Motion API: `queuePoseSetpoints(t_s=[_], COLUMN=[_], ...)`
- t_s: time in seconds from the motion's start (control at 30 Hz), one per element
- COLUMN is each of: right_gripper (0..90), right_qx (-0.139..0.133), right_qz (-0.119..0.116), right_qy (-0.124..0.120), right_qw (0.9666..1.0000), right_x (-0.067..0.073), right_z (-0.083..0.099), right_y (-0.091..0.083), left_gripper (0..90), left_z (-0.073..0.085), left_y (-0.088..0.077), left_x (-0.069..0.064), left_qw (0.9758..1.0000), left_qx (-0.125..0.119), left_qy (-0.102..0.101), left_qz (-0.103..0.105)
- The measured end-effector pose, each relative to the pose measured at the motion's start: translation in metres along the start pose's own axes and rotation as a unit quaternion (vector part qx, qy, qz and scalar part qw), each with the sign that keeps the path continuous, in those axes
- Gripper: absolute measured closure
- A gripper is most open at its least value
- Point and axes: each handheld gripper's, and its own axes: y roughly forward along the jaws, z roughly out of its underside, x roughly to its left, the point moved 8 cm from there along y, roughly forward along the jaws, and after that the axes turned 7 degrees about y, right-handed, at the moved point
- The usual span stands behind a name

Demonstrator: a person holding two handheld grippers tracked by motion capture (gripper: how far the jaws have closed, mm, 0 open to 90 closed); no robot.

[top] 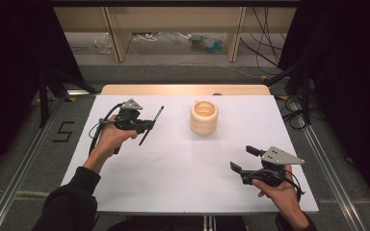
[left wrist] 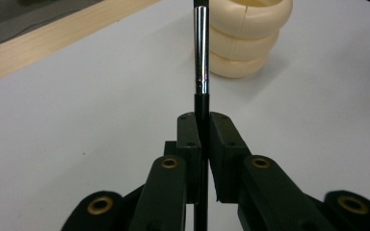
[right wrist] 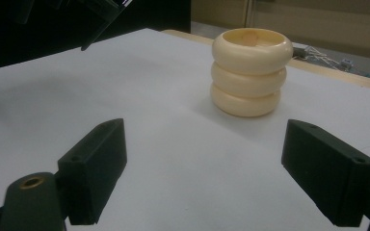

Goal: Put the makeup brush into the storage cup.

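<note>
Held thing: a slim black brush (top: 151, 126) with a chrome ferrule, one in all.
Brush location: off the table, in the left gripper (top: 147, 126), over the left half of the white table (top: 173, 173).
Brush long axis: in the high view it runs on a slant, upper end toward the far right, lower end toward the person's near left.
Brush in the left gripper view: the handle (left wrist: 202, 144) rises straight up between the jaws, the chrome ferrule (left wrist: 201, 48) above them, its top end running out of frame in front of the holder.
Left gripper state: jaws pressed together on the black handle, pinching it just below the ferrule.
Right gripper (top: 244, 160) state: jaws spread wide with nothing between them, held above the table's near right part.
Holder: one cream container (top: 204, 117) shaped like three stacked rings, upright, open at the top, standing on the far middle of the table.
Holder and brush: apart, the brush to the holder's left in the high view.
Holder and right gripper: well apart; in the right gripper view the holder (right wrist: 251, 72) stands ahead, between the two jaws.
Count: one brush, one holder, two grippers, two hands.
</note>
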Motion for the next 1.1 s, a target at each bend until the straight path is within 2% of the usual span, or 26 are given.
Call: queuePoseSetpoints(t_s=[0.03,0.1,0.2,0.23,0.27,0.37,0.4,0.47,0.53,0.6,0.63,0.7,0.73,0.8,0.97,1.03,1.07,1.1], right_gripper=[17.1,17.1,17.1,17.1,17.1,17.1,17.0,17.1,16.9,16.9,16.9,16.8,16.7,16.7,16.6,16.4,16.3,16.1], right_qx=[0.001,0.0,-0.006,0.001,0.0,-0.002,0.001,-0.009,-0.004,0.001,-0.008,-0.008,-0.012,-0.019,-0.016,-0.015,-0.021,-0.026], right_qz=[0.0,0.0,0.002,0.0,0.0,-0.001,-0.003,-0.002,-0.002,-0.007,-0.016,-0.016,-0.023,-0.029,-0.029,-0.032,-0.027,-0.035], right_qy=[-0.001,0.0,-0.002,0.002,0.001,0.001,0.01,0.0,0.001,0.013,0.022,0.028,0.042,0.052,0.047,0.054,0.054,0.061], right_qw=[1.0,1.0,1.0,1.0,1.0,1.0,0.9999,1.0,1.0,0.9999,0.9996,0.9994,0.9988,0.998,0.9984,0.9979,0.9979,0.9972], right_x=[0.0,0.0,-0.001,0.0,0.0,0.0,0.001,-0.001,-0.001,0.0,0.002,0.001,0.003,0.004,0.006,0.007,0.006,0.007], right_z=[0.0,0.0,-0.001,0.0,0.0,0.0,0.0,-0.002,-0.001,0.0,-0.001,-0.001,-0.001,-0.003,-0.005,-0.007,-0.009,-0.011], right_y=[0.0,-0.001,0.0,-0.001,-0.001,0.001,0.0,0.001,0.0,-0.001,0.001,0.001,0.002,0.003,0.007,0.01,0.012,0.015], left_gripper=[83.5,83.6,83.6,83.6,83.6,83.6,83.6,83.6,83.6,83.6,83.6,83.6,83.6,83.6,83.6,83.6,83.6,83.6], left_z=[0.0,0.001,0.001,0.001,0.002,-0.001,-0.002,-0.003,-0.004,-0.004,-0.003,-0.002,-0.001,0.0,0.0,0.0,0.0,0.001], left_y=[0.0,0.0,0.0,0.0,-0.001,-0.002,-0.003,-0.004,-0.005,-0.006,-0.007,-0.007,-0.006,-0.006,-0.007,-0.008,-0.008,-0.008], left_x=[-0.001,-0.004,-0.007,-0.009,-0.009,-0.016,-0.018,-0.022,-0.025,-0.028,-0.029,-0.031,-0.031,-0.034,-0.043,-0.047,-0.049,-0.051], left_qw=[1.0,0.9999,0.9994,0.9992,0.9994,0.9983,0.9982,0.9978,0.9973,0.9967,0.9967,0.9963,0.996,0.9956,0.9953,0.9948,0.9947,0.9949], left_qx=[-0.007,-0.013,-0.03,-0.034,-0.034,-0.054,-0.057,-0.063,-0.071,-0.079,-0.078,-0.083,-0.087,-0.09,-0.094,-0.1,-0.101,-0.1], left_qy=[-0.007,-0.002,-0.014,-0.02,-0.01,-0.021,-0.02,-0.016,-0.015,-0.021,-0.02,-0.021,-0.022,-0.025,-0.021,-0.02,-0.017,-0.016], left_qz=[0.001,0.002,0.003,0.002,0.0,0.006,0.008,0.009,0.007,0.002,-0.002,-0.003,-0.004,0.0,0.005,0.004,0.006,0.006])
